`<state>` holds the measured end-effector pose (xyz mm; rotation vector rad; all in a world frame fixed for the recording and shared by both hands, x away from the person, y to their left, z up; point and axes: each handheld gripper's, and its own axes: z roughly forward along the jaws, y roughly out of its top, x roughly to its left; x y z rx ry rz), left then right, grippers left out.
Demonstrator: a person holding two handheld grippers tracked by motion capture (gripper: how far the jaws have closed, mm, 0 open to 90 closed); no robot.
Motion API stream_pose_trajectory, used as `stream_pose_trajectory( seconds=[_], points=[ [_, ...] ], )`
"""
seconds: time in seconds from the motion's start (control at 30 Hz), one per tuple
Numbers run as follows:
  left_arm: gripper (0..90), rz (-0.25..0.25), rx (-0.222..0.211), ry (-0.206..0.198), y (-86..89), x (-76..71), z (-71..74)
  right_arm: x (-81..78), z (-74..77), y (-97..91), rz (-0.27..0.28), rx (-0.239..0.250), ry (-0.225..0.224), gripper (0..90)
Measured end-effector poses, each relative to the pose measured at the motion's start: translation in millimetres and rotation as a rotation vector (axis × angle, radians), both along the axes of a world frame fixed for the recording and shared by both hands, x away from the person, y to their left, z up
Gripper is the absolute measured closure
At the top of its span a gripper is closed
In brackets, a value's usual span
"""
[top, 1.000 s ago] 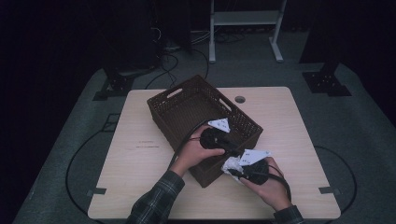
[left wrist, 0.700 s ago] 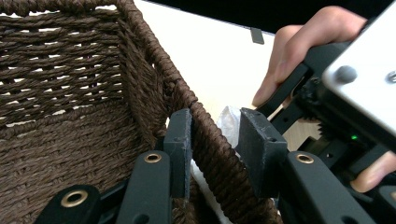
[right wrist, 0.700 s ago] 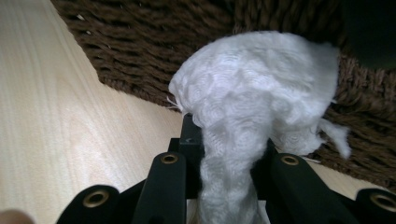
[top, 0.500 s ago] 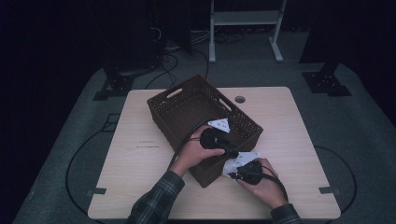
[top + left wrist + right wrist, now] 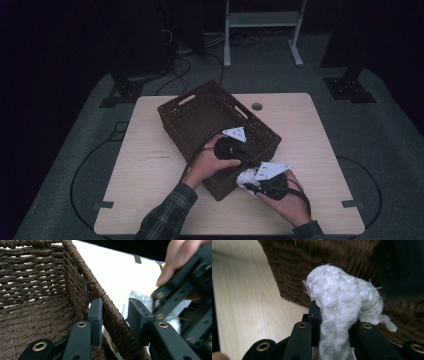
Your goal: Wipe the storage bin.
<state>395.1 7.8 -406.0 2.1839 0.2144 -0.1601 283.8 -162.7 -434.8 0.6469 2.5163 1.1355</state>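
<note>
Right tool (image 5: 334, 322) shifted, clamping white cloth (image 5: 342, 302), no writing

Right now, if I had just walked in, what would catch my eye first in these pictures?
Probably the dark brown woven basket set at an angle in the middle of the pale wooden table. Next, the crumpled white cloth pinched in the right gripper, bright against the basket's near corner. The left gripper straddles the basket's rim, one jaw inside and one outside; whether it presses on the rim is hard to tell.
</note>
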Motion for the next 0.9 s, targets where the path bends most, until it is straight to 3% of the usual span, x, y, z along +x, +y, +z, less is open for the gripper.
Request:
stream_pose_trajectory(
  seconds=[0.23,0.43,0.6,0.9],
  points=[
    [64.5,-0.004,0.005,-0.001,0.2,0.6,0.3,-9.7,16.3,1.5,0.028,0.053,-0.041,73.7],
    [64.5,-0.002,0.005,-0.001,0.1,0.4,0.3,-15.4,26.1,7.0,0.045,0.062,-0.069,73.7],
    [64.5,-0.001,0.005,0.0,0.0,0.4,0.2,-12.9,20.9,10.2,0.054,0.057,-0.052,73.8],
    [64.5,0.0,0.005,0.0,0.0,0.3,0.1,-2.5,-8.3,24.5,0.065,-0.038,-0.003,73.7]
  ],
)
